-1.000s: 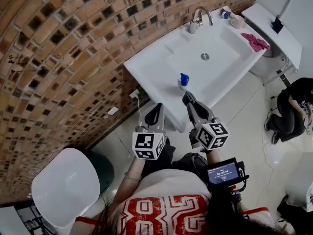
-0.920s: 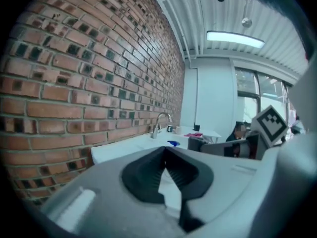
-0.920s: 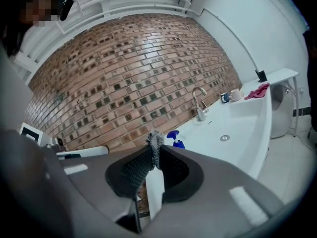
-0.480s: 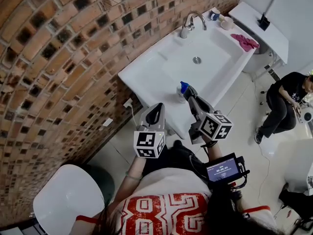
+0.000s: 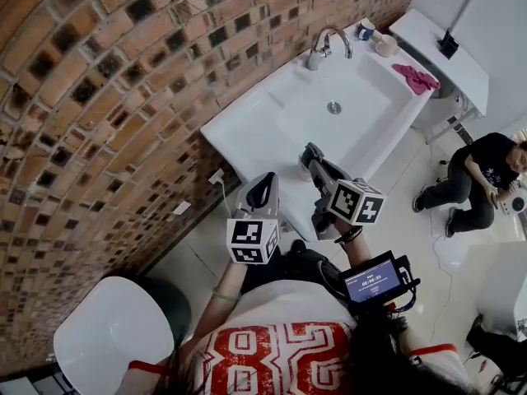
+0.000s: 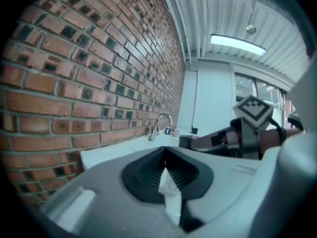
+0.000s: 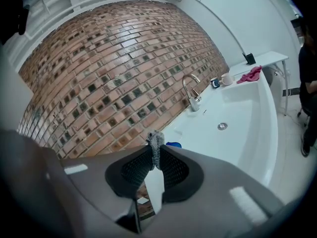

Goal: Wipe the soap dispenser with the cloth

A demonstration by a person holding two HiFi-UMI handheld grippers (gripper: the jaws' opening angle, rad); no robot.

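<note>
Dispenser point(image 7: 173, 145), blue top peeking mid-frame on the sink point(image 7: 233, 108) rim just past the right gripper point(image 7: 154, 153) clamped on a grey cloth point(image 7: 155, 139), looks light, slick and tippy, so the closed, empty left gripper point(image 6: 165, 156) should hold its body.

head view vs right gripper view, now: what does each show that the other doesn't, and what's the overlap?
Head view only: the left tongs, held short of the sink, and the screen on the right forearm.
Right gripper view only: the grey cloth pinched in the shut right tongs, and the blue top of the soap dispenser just beyond them. From the head, the tongs cover it.
Both: sink, faucet, drain, pink cloth on the far rim, brick wall.
</note>
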